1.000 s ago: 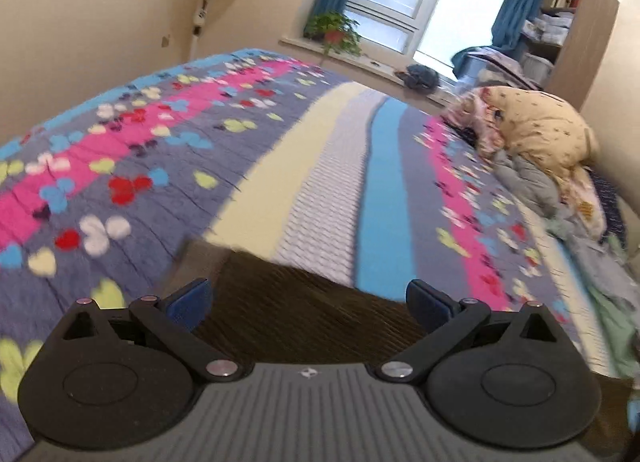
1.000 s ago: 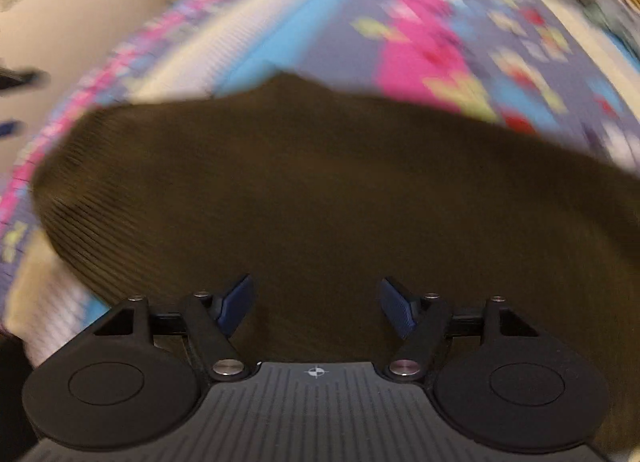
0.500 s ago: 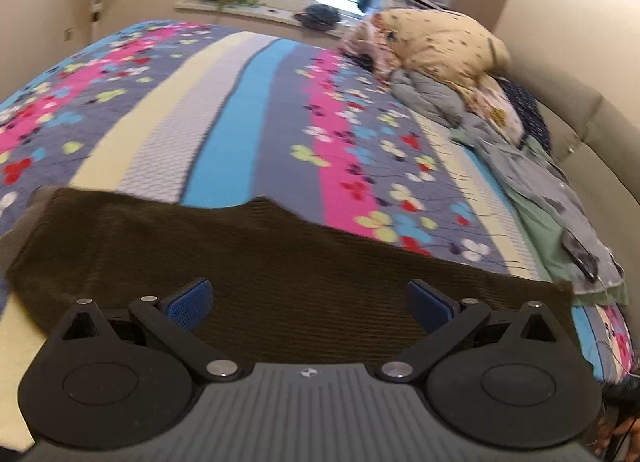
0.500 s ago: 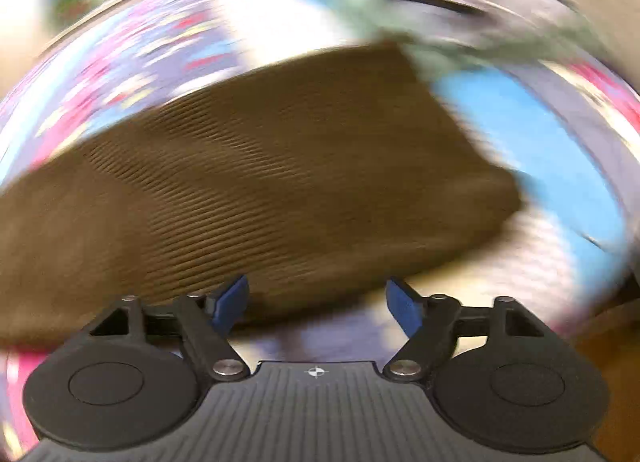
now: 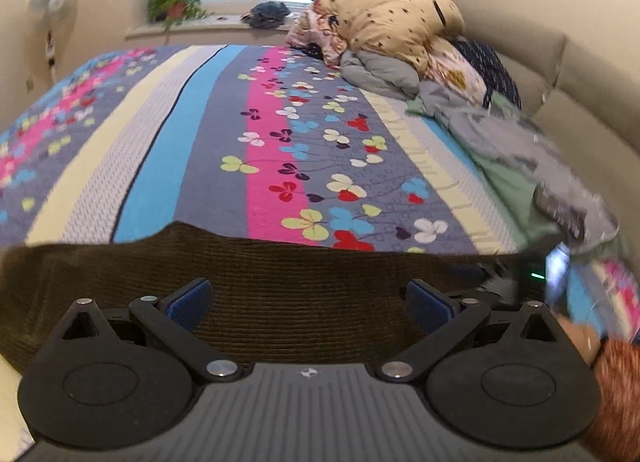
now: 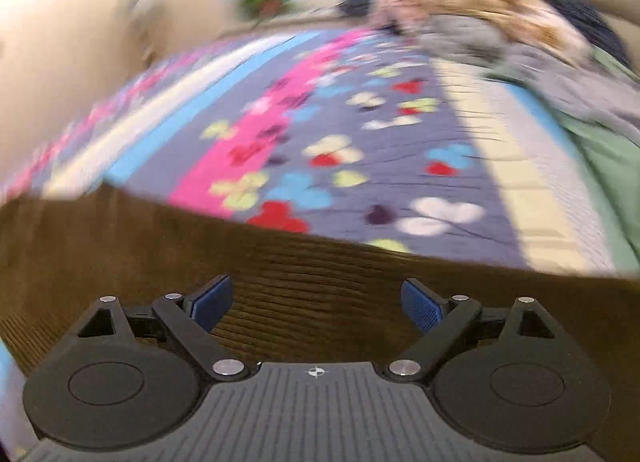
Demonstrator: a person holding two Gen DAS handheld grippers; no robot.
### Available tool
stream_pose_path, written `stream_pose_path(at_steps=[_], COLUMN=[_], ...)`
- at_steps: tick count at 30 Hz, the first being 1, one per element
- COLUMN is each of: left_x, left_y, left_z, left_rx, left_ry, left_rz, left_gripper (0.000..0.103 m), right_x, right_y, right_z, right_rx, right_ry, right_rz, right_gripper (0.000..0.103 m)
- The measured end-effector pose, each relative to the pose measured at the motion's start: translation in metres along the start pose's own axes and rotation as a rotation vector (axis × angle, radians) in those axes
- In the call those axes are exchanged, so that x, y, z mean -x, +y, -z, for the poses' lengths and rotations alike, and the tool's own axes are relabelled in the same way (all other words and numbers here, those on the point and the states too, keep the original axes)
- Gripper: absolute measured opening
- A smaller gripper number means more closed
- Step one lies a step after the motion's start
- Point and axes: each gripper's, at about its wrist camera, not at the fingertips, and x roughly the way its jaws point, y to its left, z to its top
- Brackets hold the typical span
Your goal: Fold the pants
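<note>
- One pair of brown corduroy pants point(image 5: 280, 282) lies across the near edge of the striped flowered bedspread point(image 5: 224, 134).
- Left gripper point(image 5: 308, 302) and right gripper point(image 6: 316, 302) both hover over the pants, jaws spread, grasping nothing.
- One heap of bedding point(image 5: 392, 34) lies at the far right; one potted plant point(image 5: 174, 6) sits on the sill and one standing fan point(image 5: 52, 6) is at left.

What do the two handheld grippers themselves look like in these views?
Both the left gripper and right gripper match: black linkage arms with silver pivot pins, round black discs either side, a ribbed grey body bearing a small compass-like mark, and blue textured pads. No cables show.
</note>
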Motion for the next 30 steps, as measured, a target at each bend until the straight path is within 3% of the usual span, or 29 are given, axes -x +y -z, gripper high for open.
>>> stream_pose_path(at_steps=[3, 6, 10, 11, 13, 14, 17, 20, 23, 26, 27, 30], left_x=[-0.007, -0.027, -0.065, -0.073, -0.090, -0.096, -0.116, -0.138, -0.155, -0.173, -0.179, -0.185], left_y=[-0.008, -0.015, -0.039, -0.047, -0.064, -0.072, -0.097, -0.119, -0.140, -0.157, -0.160, -0.165], left_z=[0.003, 0.005, 0.008, 0.008, 0.009, 0.009, 0.013, 0.025, 0.043, 0.068, 0.076, 0.092], left_rx=[-0.048, -0.032, -0.005, -0.002, -0.005, -0.010, -0.019, -0.035, -0.065, -0.127, -0.149, -0.205], left_ry=[0.018, 0.054, 0.119, 0.129, 0.150, 0.156, 0.169, 0.197, 0.218, 0.277, 0.307, 0.343], left_rz=[-0.003, 0.024, 0.080, 0.093, 0.120, 0.132, 0.164, 0.191, 0.214, 0.204, 0.194, 0.182], left_gripper=[0.103, 0.103, 0.103, 0.103, 0.103, 0.103, 0.103, 0.103, 0.103, 0.103, 0.103, 0.103], right_x=[-0.018, 0.004, 0.038, 0.049, 0.072, 0.088, 0.137, 0.165, 0.163, 0.136, 0.140, 0.151], right_y=[-0.030, -0.096, -0.200, -0.219, -0.248, -0.255, -0.266, -0.252, -0.229, -0.207, -0.200, -0.204], right_z=[0.016, 0.040, 0.075, 0.083, 0.096, 0.104, 0.137, 0.170, 0.193, 0.212, 0.217, 0.217], right_rx=[0.100, 0.032, -0.175, -0.238, -0.374, -0.435, -0.686, -0.836, -0.826, -0.699, -0.675, -0.753], right_ry=[0.054, 0.029, 0.023, 0.008, 0.013, -0.010, -0.141, -0.194, -0.156, -0.018, -0.061, -0.065], right_rz=[0.082, 0.123, 0.304, 0.316, 0.452, 0.466, 0.401, 0.355, 0.344, 0.441, 0.454, 0.438], right_gripper=[0.092, 0.092, 0.092, 0.091, 0.092, 0.092, 0.094, 0.095, 0.096, 0.097, 0.099, 0.099])
